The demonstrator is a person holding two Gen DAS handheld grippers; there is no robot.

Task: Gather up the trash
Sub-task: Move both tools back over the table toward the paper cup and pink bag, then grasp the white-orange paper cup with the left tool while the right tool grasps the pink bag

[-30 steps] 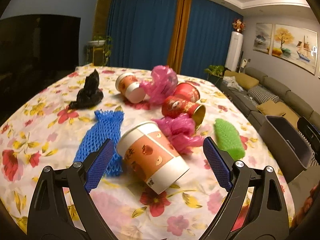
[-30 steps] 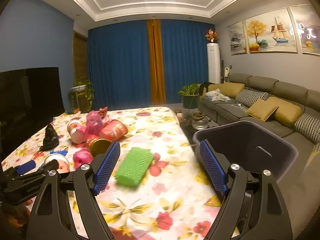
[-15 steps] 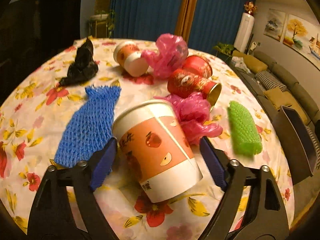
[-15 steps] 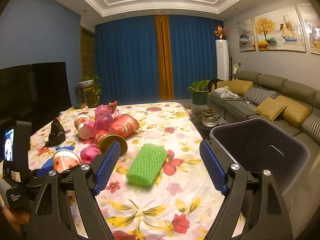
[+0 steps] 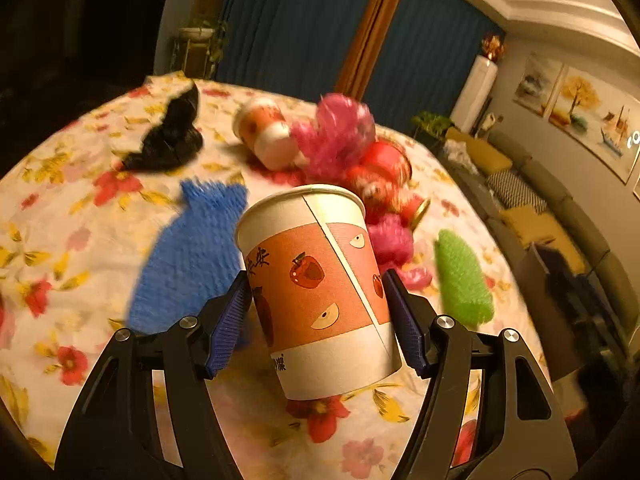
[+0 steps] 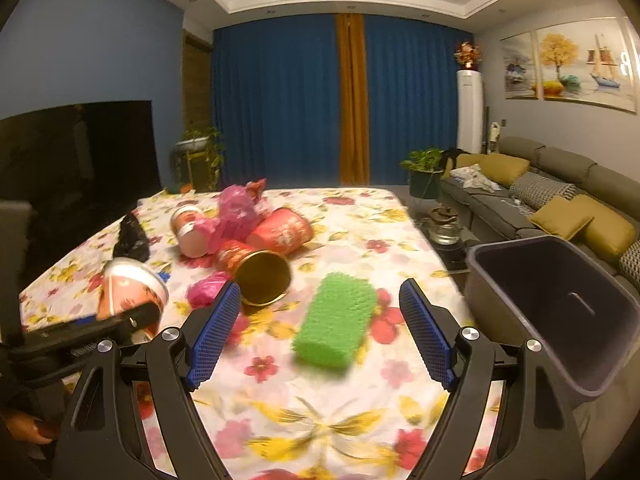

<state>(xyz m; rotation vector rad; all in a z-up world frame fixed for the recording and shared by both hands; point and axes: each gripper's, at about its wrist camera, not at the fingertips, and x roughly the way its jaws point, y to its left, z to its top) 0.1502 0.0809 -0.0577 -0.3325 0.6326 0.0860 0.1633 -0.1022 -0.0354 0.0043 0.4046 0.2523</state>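
Bin [image 6: 560, 308] – nothing visible inside, paper cup [image 5: 316, 292] off-table

Each camera rides its own hand-held gripper, looking forward and slightly down along the fingers. The left view sits close over the bench [image 5: 60, 240]; the right view looks across it from its near edge. Both share the green foam sleeve [image 5: 462, 280] [image 6: 334, 320] and blue curtains [image 5: 304, 28] [image 6: 280, 100].

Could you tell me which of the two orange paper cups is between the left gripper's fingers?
The nearer cup, tipped rim away, sits between the left gripper; the other cup lies by the pink bag.
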